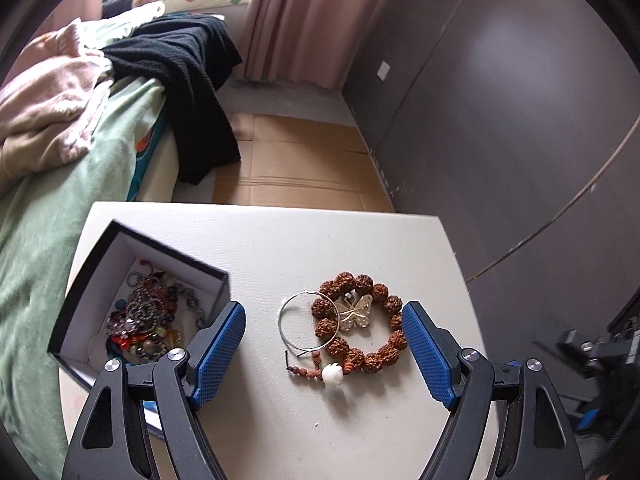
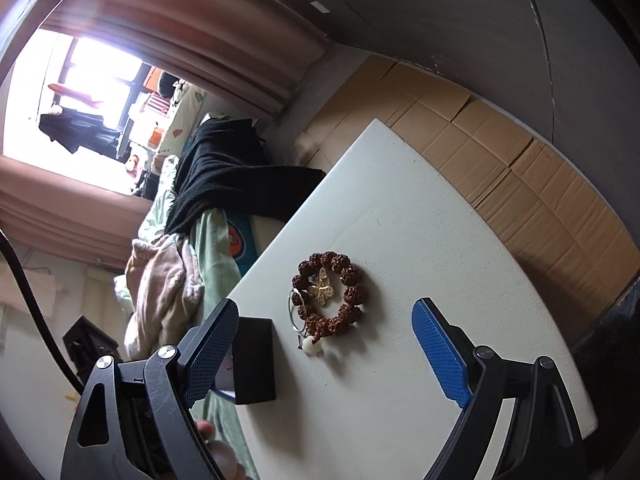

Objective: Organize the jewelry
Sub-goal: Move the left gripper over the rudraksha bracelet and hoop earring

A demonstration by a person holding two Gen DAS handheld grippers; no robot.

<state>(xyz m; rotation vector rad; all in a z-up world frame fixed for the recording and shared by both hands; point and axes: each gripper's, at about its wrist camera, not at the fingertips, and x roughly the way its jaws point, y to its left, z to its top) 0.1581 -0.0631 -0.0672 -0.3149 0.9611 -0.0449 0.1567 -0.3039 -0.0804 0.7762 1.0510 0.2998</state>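
- Seed-bead bracelet (image 1: pixel 360 320) lying flat near the middle of the white desk (image 1: pixel 320 240), ringed around a gold butterfly clip (image 1: pixel 356 312); thin silver hoop (image 1: pixel 304 322) overlapping the bracelet's left side, white bead and short tassel (image 1: pixel 333 374) trailing toward the camera.
- Probably the last loose pieces, left out in the open for easy pickup.
- Black box (image 1: pixel 140 300) open just to the left, white-lined and already heaped with tangled beads and chains; likely the destination, kept close to shorten the carry.
- Left gripper (image 1: pixel 324 340) poised above the pile, jaws wide and empty, framing bracelet and hoop between the blue pads (image 1: pixel 222 352).
- Right gripper (image 2: pixel 324 352) further back, jaws likewise spread wide, nothing between them.
- Hard to tell whether clip, hoop and bracelet are linked or merely stacked.
- Box contents too jumbled to separate; near corner hidden behind the left finger.
- From the right wrist view, only the box's dark outer wall (image 2: pixel 254 360) visible, interior mostly hidden.
- Blurred fingertips (image 2: pixel 208 430) at the bottom edge.
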